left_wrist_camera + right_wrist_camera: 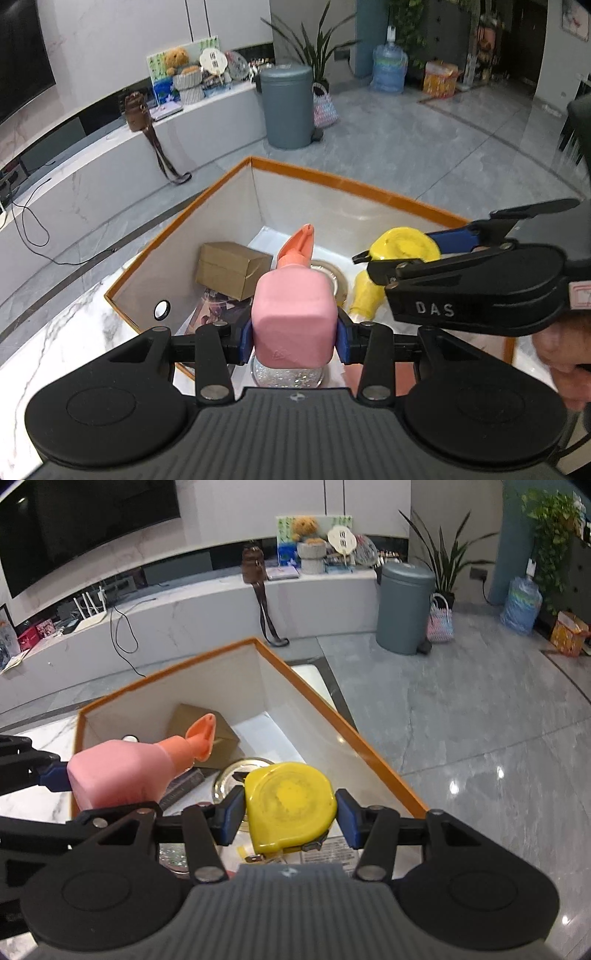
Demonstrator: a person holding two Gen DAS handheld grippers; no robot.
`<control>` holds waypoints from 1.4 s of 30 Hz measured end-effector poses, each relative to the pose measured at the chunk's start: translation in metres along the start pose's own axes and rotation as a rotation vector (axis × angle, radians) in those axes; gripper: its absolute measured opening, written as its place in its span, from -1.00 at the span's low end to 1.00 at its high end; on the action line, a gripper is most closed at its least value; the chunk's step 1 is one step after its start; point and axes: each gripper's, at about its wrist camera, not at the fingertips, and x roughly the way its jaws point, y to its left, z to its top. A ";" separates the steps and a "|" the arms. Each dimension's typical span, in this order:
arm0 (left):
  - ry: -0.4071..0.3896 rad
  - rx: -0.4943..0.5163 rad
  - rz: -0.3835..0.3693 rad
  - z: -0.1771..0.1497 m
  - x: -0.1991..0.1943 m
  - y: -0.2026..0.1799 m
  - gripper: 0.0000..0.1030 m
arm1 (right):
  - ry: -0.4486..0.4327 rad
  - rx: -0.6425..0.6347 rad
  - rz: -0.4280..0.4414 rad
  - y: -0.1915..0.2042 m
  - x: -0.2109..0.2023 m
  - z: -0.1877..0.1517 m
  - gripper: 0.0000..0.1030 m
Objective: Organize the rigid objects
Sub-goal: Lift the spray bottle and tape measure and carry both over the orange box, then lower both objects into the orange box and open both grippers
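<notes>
My left gripper [294,334] is shut on a pink pump bottle [293,317] with an orange nozzle, held over the open box. In the right wrist view the same pink bottle [118,771] shows at the left. My right gripper [290,812] is shut on a yellow tape measure [290,805], also above the box. That tape measure [404,245] and the right gripper [424,254] appear at the right of the left wrist view. The orange-rimmed white box [332,181] [295,672] lies below both.
Inside the box lie a brown cardboard carton [231,269] [221,738], a round glass lid [225,782] and printed booklets. The box stands on a white marble table [55,332]. A grey bin [288,107] and a low marble bench [184,616] stand beyond.
</notes>
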 end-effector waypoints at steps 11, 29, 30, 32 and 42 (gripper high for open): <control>0.105 0.082 0.020 -0.004 0.033 -0.014 -0.08 | 0.067 -0.004 0.025 0.001 0.029 0.006 0.01; 0.214 0.142 0.068 0.010 0.064 -0.023 -0.08 | 0.132 0.009 0.017 0.003 0.054 0.014 0.01; 0.221 0.141 0.069 0.010 0.066 -0.023 -0.08 | 0.138 0.006 0.015 0.004 0.055 0.014 0.01; 0.235 0.140 0.068 0.009 0.070 -0.023 -0.08 | 0.144 0.005 0.015 0.005 0.057 0.015 0.01; 0.243 0.130 0.072 0.010 0.070 -0.023 -0.01 | 0.156 0.010 0.020 0.004 0.060 0.017 0.01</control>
